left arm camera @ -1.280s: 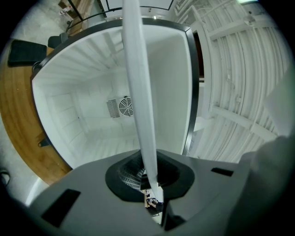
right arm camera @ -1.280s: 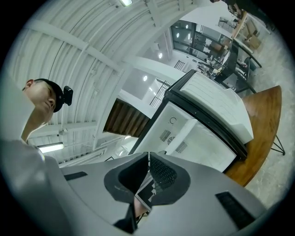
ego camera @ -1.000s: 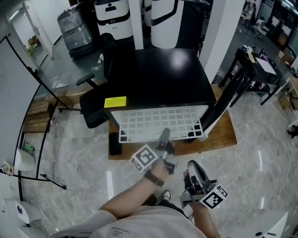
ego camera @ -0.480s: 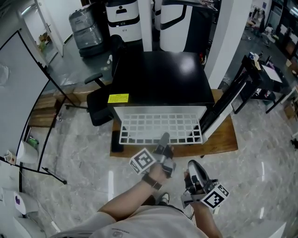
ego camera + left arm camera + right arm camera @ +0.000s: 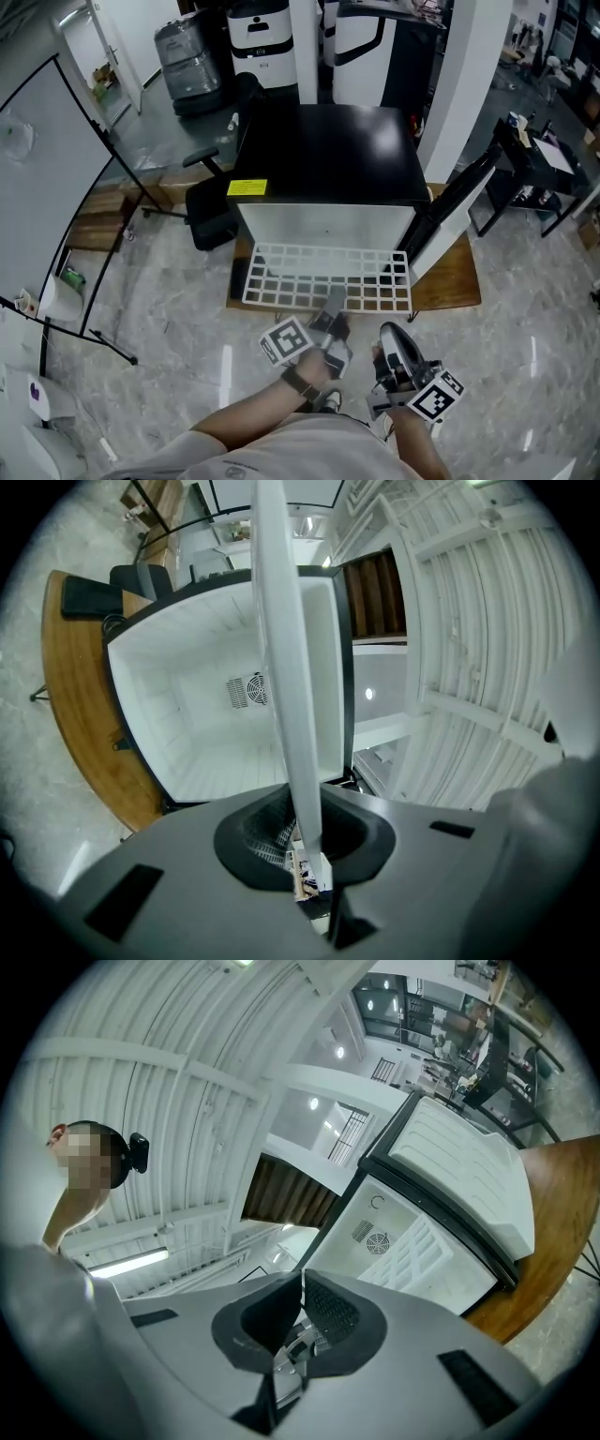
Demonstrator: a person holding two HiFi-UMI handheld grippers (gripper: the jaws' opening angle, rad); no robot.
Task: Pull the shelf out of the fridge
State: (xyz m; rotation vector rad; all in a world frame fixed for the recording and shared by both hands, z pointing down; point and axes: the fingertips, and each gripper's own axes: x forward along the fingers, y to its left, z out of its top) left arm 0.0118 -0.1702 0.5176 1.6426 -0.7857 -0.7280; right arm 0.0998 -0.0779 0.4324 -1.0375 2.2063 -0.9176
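Note:
A black mini fridge (image 5: 323, 150) stands on a wooden platform with its door (image 5: 448, 217) swung open to the right. The white wire shelf (image 5: 323, 277) sticks far out of the front, level, with the white inner wall showing behind it. My left gripper (image 5: 334, 300) is shut on the middle of the shelf's front edge. In the left gripper view the shelf (image 5: 286, 658) runs edge-on as a white bar between the jaws of the left gripper (image 5: 306, 844), with the fridge's white inside (image 5: 202, 714) behind. My right gripper (image 5: 394, 349) hangs to the right, shut and holding nothing (image 5: 300, 1283).
A black office chair (image 5: 212, 214) stands left of the fridge. The wooden platform (image 5: 452, 281) juts out to the right under the door. A white pillar (image 5: 459, 84) and a black stand (image 5: 525, 159) are at the right, a framed panel (image 5: 56, 178) at the left. Marble floor lies around me.
The shelf has slid further out of the fridge toward me with the left gripper on its front edge. The right gripper has stayed in place.

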